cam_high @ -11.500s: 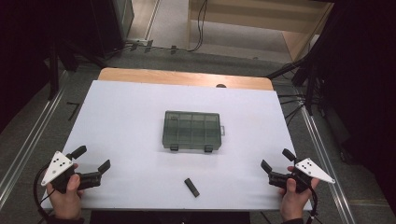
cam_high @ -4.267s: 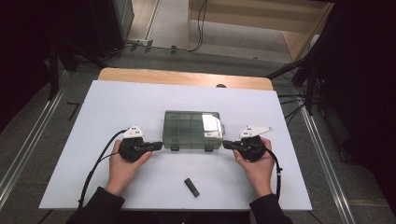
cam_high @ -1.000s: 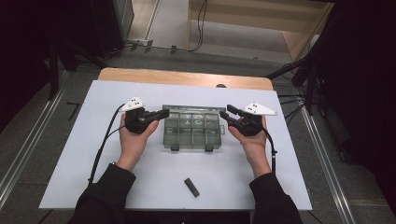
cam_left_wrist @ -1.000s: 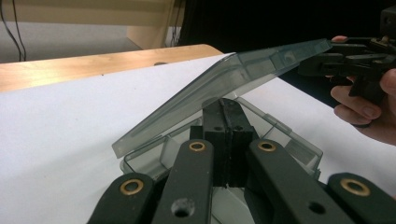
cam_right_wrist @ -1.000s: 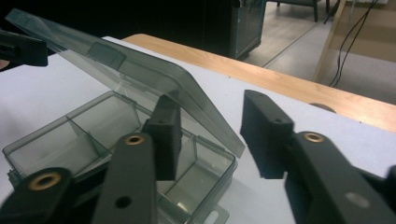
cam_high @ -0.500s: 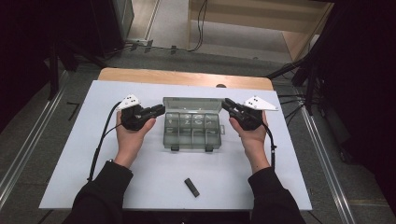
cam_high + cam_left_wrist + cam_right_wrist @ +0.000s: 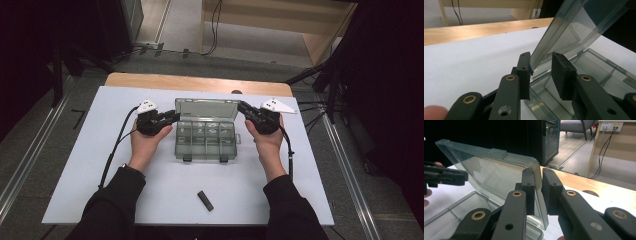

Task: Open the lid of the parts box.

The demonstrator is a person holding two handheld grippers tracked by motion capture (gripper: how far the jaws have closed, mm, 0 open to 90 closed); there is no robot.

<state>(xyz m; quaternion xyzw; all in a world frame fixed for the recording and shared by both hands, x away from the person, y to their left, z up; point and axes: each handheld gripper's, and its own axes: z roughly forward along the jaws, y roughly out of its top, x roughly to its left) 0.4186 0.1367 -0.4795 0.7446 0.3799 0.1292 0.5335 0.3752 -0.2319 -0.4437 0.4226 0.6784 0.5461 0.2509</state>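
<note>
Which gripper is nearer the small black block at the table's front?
Left. The left gripper sits slightly closer to the block than the right gripper, farther back.

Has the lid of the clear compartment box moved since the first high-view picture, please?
Yes. The lid lay shut on the box base; now it stands swung up toward the table's far wooden edge, with the right gripper clamped on its edge.

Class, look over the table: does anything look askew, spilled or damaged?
Nothing looks damaged or spilled. A small black block lies loose and slanted near the table's front edge, apart from the clear box with its raised lid.
</note>
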